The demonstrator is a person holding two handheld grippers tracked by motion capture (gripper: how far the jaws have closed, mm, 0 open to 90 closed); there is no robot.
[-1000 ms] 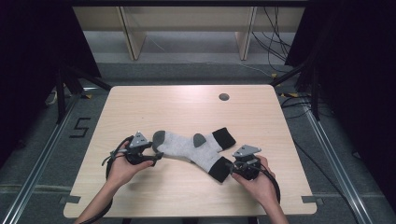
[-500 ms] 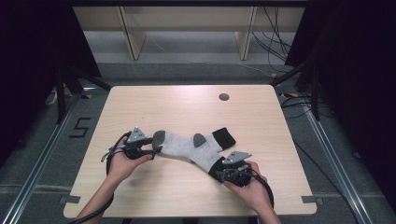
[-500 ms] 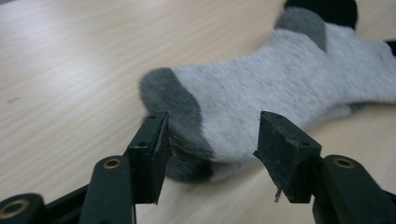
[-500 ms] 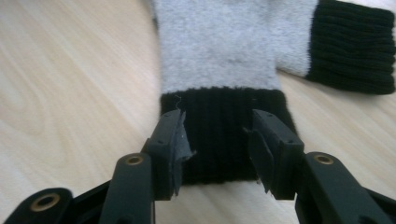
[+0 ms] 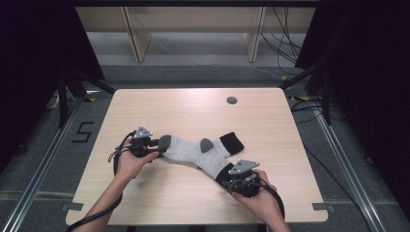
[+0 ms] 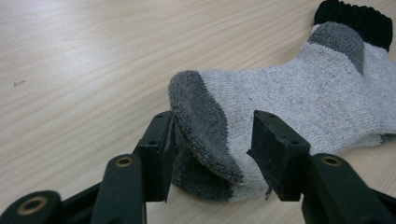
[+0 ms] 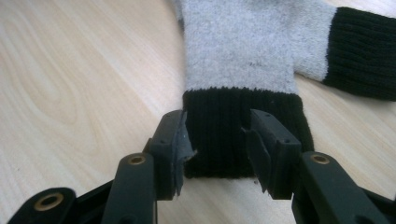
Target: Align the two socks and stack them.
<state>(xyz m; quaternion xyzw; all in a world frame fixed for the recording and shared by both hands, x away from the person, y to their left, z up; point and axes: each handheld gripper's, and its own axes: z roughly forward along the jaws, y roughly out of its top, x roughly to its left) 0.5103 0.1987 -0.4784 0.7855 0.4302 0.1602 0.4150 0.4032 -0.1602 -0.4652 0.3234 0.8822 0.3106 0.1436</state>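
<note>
A pale wooden table (image 5: 193,116) stands on a grey floor, with light shelving legs behind it and dark curtains at both sides. Near the table's front edge lies a pair of grey socks (image 5: 198,151), one on top of the other. Their long axis runs slantwise across the table: the dark grey toes (image 6: 201,116) point toward the table's left side, the black cuffs toward its right front. One cuff (image 5: 232,141) splays out toward the far right of the socks; the other cuff (image 7: 233,135) lies nearer the front edge.

A small round hole (image 5: 231,100) sits in the table well beyond the socks, toward the far edge. Nothing lies between the grippers and the socks.

The left gripper (image 6: 212,149) sits at the toe end, its jaws half spread with the toe between them; they have just been closing, and I cannot tell whether both pads press yet. The right gripper (image 7: 215,149) straddles the near cuff, jaws half spread either side of the black ribbing, having closed somewhat.

Compared with a second ago, the right hand (image 5: 261,200) has shifted in along the front edge toward the cuff; the socks lie as before.
</note>
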